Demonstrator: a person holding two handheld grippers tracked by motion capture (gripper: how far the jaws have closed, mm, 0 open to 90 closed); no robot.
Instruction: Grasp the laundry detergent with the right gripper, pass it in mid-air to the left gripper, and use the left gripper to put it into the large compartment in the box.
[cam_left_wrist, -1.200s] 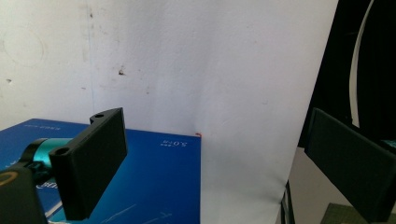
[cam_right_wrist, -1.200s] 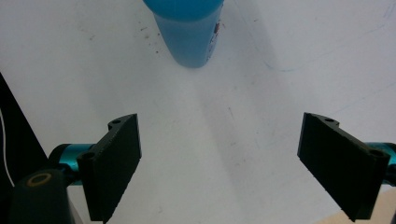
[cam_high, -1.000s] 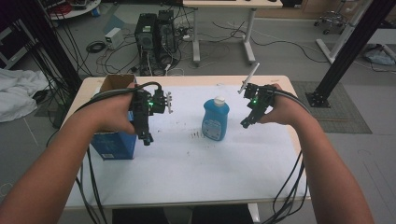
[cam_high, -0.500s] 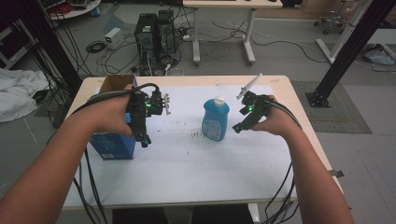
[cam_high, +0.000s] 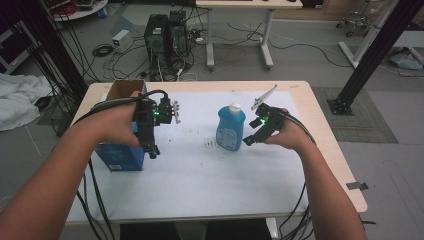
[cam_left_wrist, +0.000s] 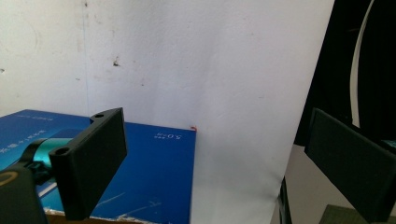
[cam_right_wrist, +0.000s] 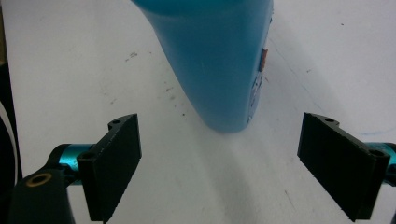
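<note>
Blue bottle (cam_high: 230, 129) stands upright, middle of frame, on white counter (cam_high: 200, 175). Right claw (cam_high: 248, 140) just right of bottle, wide apart, grips nothing, not touching bottle. Left claw (cam_high: 151, 151) at left of frame, also spread wide, hangs over blue box (cam_high: 117, 152)
</note>
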